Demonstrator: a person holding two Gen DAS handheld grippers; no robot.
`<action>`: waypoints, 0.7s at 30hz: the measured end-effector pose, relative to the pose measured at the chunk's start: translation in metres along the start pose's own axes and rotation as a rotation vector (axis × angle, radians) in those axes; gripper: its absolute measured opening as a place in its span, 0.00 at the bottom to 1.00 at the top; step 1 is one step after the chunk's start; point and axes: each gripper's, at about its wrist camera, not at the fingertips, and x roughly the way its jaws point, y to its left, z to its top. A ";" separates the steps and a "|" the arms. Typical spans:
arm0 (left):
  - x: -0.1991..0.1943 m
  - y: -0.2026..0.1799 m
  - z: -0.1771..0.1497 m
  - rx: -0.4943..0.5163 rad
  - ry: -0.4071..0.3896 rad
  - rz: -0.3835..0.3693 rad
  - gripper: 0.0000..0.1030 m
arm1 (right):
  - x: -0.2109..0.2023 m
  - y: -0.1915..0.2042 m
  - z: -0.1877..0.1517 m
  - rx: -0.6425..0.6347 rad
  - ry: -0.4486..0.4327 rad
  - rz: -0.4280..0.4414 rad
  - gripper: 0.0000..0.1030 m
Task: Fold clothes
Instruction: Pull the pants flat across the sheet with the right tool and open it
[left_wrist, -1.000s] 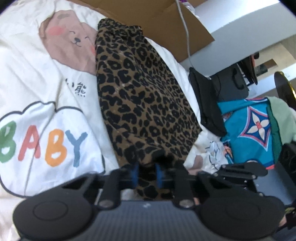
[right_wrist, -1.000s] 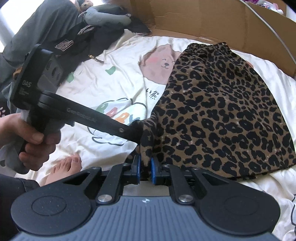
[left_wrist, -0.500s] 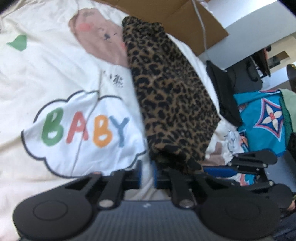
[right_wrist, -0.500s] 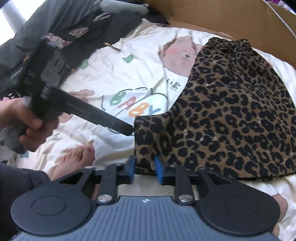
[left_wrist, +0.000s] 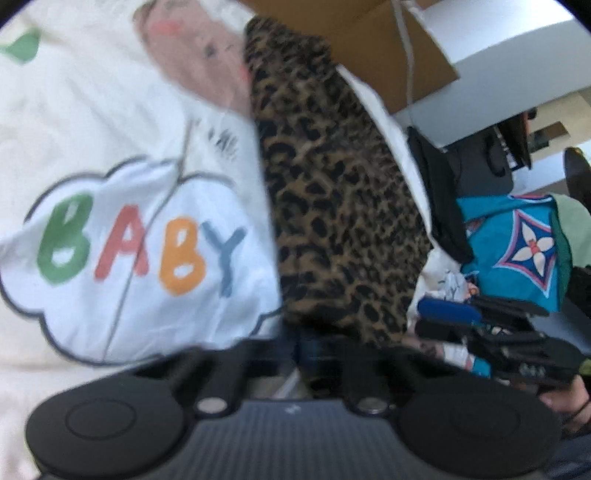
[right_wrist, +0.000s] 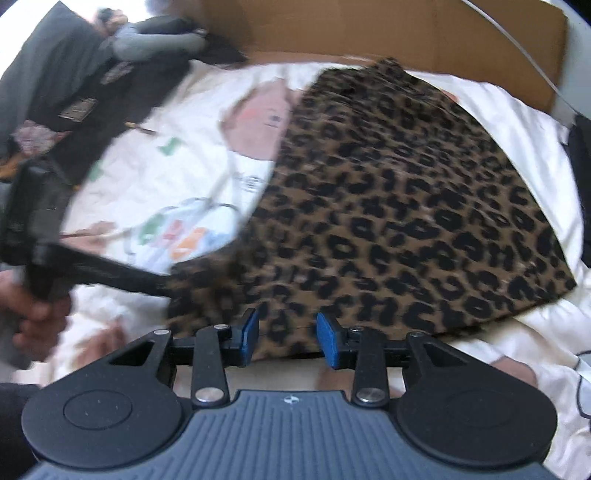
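Note:
A leopard-print garment (right_wrist: 399, 206) lies flat on a white sheet printed with a bear and "BABY" (left_wrist: 136, 247). It also shows in the left wrist view (left_wrist: 332, 206) as a long strip. My right gripper (right_wrist: 287, 338) is open, its blue pads (right_wrist: 328, 343) apart at the garment's near hem, holding nothing. My left gripper (left_wrist: 317, 350) sits at the garment's near left corner; its jaws are blurred and dark, with cloth between them. The left gripper also shows in the right wrist view (right_wrist: 162, 286), its tip at that corner.
A cardboard panel (right_wrist: 388, 29) stands behind the bed. Dark clothes (right_wrist: 74, 85) are heaped at the far left. A turquoise patterned cloth (left_wrist: 517, 240) and a black item (left_wrist: 439, 192) lie to the right. A bare foot (right_wrist: 110, 332) is near the left.
My right gripper has opened and let go of the garment's hem. The garment has settled flatter. Both views have shifted and blurred with motion.

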 end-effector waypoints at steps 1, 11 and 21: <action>-0.002 0.003 -0.001 -0.006 0.002 0.014 0.02 | 0.006 -0.007 0.000 0.012 0.015 -0.026 0.41; -0.051 0.012 -0.002 0.036 -0.018 0.102 0.11 | 0.012 -0.029 -0.007 0.072 0.050 -0.082 0.40; -0.026 -0.031 0.031 0.107 -0.086 0.091 0.63 | 0.002 -0.024 0.002 0.072 -0.008 -0.062 0.40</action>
